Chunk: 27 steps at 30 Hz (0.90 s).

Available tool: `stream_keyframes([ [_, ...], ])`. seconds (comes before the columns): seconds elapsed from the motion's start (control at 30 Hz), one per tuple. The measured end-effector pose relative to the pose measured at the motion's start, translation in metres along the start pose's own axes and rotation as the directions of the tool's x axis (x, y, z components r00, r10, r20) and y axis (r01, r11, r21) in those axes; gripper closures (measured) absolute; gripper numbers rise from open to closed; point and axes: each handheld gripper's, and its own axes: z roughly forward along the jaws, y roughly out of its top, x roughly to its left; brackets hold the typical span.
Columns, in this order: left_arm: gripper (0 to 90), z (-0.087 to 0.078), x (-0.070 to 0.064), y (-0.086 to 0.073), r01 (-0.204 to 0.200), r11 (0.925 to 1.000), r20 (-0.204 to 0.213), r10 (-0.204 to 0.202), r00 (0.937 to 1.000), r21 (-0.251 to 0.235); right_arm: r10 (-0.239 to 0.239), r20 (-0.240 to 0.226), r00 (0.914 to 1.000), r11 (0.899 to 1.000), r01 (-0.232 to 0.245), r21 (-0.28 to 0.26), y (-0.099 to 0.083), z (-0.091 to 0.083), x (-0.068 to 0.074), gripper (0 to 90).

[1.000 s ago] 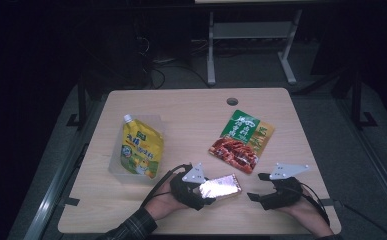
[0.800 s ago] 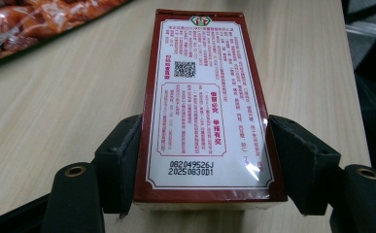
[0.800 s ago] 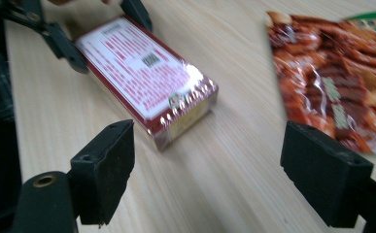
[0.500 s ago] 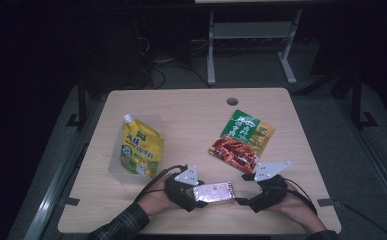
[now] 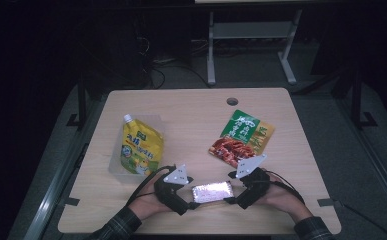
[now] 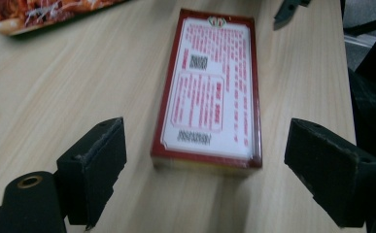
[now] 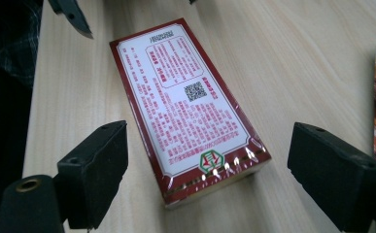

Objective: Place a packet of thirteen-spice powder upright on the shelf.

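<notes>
Now flat on the tabletop (image 5: 281, 210) near the front edge: red box (image 5: 212, 191), lowered since a second ago. Left gripper (image 5: 191, 200) and right gripper (image 5: 232, 196) flanking its ends, jaws wide, nothing held.

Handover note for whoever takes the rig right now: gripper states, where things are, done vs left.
Left gripper: open, jaws wide, facing one short end of the red box, not touching it.
Right gripper: open, jaws wide, at the box's other short end, not touching either.
The red box lies flat near the front edge of the table, printed back face up, between the two grippers.
Yellow pouch rests in a clear tray at the left; the green and red snack bag lies flat at the right, both untouched.
Done: both grippers lined up on the box.
Left: probably close on the box and lift.
</notes>
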Motion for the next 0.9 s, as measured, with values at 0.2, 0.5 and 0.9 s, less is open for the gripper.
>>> stream_keyframes([
  [0.2,14.7,-0.005,-0.002,-0.006,0.004,0.9999,-0.017,-0.004,0.9999,0.012,-0.027,-0.015,0.9995,0.999,0.028,0.035,0.000,0.007,-0.006,14.7],
  [0.5,14.8,0.000,-0.003,-0.005,-0.009,0.9996,-0.014,0.009,0.9999,0.028,-0.071,-0.037,0.9968,0.995,0.074,0.072,-0.003,0.015,-0.008,20.9],
  [0.9,20.0,0.000,0.001,-0.005,-0.018,0.9997,-0.020,0.019,0.9996,0.016,-0.093,-0.050,0.9945,0.993,0.096,0.074,-0.004,0.012,-0.005,30.3],
])
